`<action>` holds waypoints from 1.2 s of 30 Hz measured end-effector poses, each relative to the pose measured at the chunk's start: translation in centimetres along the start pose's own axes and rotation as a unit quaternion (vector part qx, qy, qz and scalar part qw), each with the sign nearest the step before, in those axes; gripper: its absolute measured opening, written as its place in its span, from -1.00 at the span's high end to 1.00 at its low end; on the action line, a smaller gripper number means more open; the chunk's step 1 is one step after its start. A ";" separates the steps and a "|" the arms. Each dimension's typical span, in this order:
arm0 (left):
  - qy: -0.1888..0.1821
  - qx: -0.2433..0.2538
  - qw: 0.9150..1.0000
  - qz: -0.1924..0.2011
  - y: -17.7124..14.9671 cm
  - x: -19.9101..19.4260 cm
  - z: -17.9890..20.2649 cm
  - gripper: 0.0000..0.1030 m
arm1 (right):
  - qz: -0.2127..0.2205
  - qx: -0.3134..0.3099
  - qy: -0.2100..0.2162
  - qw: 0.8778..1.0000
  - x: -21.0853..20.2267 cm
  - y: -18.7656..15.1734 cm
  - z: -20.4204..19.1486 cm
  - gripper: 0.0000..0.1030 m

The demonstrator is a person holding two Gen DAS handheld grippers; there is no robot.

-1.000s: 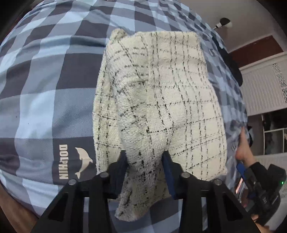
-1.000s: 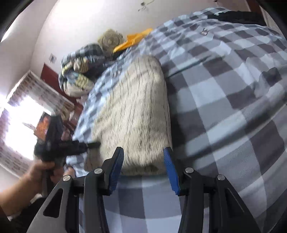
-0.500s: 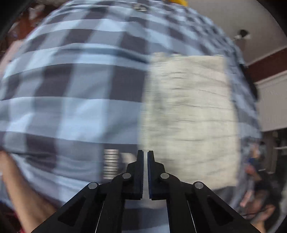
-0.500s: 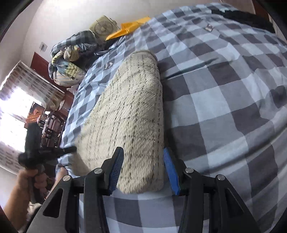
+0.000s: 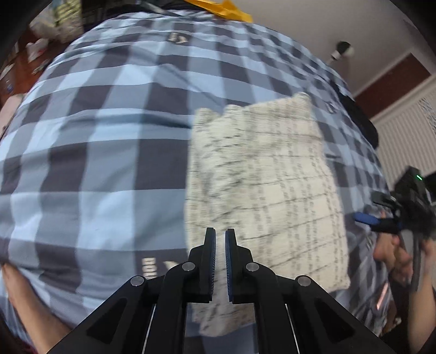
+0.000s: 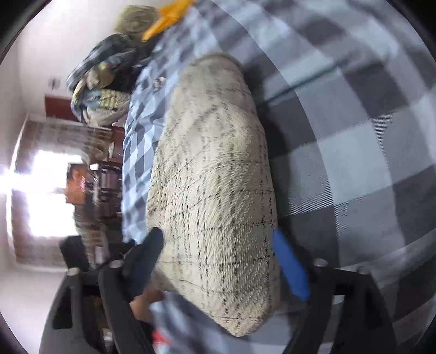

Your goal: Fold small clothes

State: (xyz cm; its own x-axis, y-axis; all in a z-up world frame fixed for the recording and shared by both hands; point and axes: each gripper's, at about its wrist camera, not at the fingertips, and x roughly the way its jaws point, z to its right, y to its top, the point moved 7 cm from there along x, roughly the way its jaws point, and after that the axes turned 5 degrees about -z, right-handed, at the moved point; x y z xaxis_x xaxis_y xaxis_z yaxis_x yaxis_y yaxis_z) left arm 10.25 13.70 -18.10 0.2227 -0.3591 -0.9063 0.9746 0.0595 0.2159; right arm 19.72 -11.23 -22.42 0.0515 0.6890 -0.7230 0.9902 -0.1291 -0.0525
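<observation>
A cream knitted garment [image 5: 261, 196] with thin black check lines lies folded on the blue and grey checked bedspread [image 5: 95, 149]. My left gripper [image 5: 220, 234] hovers over the garment's near left edge, shut with nothing between its fingers. In the right wrist view the same garment [image 6: 212, 163] stretches away as a thick fold. My right gripper [image 6: 218, 242] straddles its near end, jaws opening wide, the dark finger [image 6: 147, 253] on the left and the blue pad [image 6: 288, 264] on the right. From the left wrist view the right gripper [image 5: 381, 220] shows at the garment's right edge.
A heap of clothes [image 6: 100, 89] and an orange item [image 6: 169, 16] sit at the bed's far end. A dark garment [image 5: 359, 119] lies at the bed's right edge. A person's arm [image 5: 24, 299] rests at the lower left. A bright window [image 6: 41, 190] is beyond the bed.
My left gripper let go of the garment's fold, shut empty and lifted off to the left. My right gripper slid onto the garment's near end and its jaws spread wide around it.
</observation>
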 end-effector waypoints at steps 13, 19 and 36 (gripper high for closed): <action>-0.010 0.002 1.000 -0.016 1.5 3.6 1.7 -1.00 | -0.077 -0.024 -0.033 0.996 4.7 1.3 1.1 -0.61; 0.015 -0.020 0.999 -0.048 1.4 7.4 -0.1 -1.00 | -0.104 -0.020 -0.010 0.994 6.0 1.8 1.5 -0.61; -0.097 -0.125 0.983 -0.096 1.4 14.3 0.0 -0.47 | -0.119 -0.012 0.026 0.993 7.1 1.0 0.9 -0.75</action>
State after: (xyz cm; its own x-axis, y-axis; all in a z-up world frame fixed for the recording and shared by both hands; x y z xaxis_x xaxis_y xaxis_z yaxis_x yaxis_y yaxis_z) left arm 14.81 8.60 -30.76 0.0490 -0.5557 -0.8300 0.9790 0.1912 -0.0702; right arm 21.01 -7.11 -28.19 -0.1775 0.7336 -0.6560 0.9780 0.0571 -0.2008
